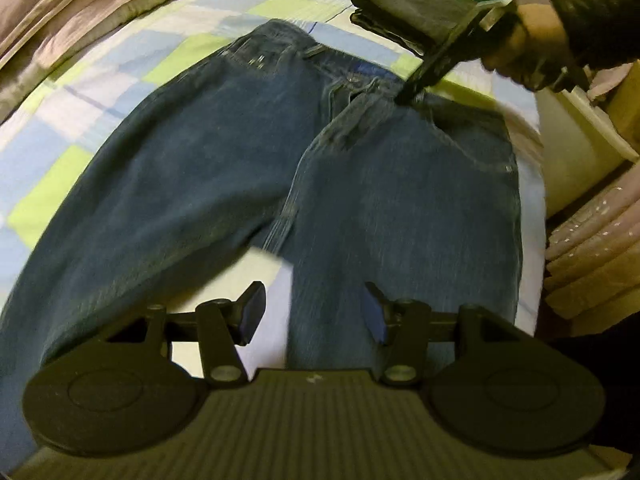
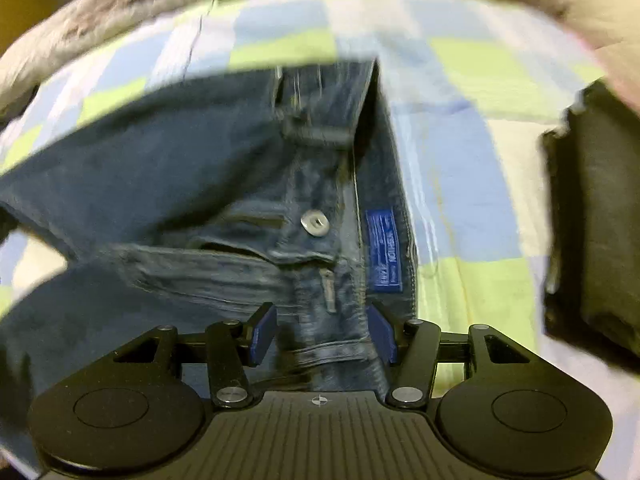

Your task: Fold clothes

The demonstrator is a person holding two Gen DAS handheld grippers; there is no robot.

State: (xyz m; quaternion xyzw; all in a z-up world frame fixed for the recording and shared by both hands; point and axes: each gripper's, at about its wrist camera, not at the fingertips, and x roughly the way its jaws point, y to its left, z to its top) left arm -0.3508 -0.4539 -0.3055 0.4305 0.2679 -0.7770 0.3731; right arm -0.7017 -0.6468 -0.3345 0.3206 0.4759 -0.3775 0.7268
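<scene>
1. My left gripper is spread wide over the leg end of the blue denim jeans, gripping nothing; probably set to take a leg.
2. Jeans lie flat on the checked blue-green bedsheet, waistband far.
3. My right gripper is spread at the waistband; no pinch yet.
4. Folded black garment lies far right, likely done.

Blue label inside jeans waistband: "FASHION" legible, seen rotated; smaller lines unreadable.

both grippers' fingers spread apart
</scene>
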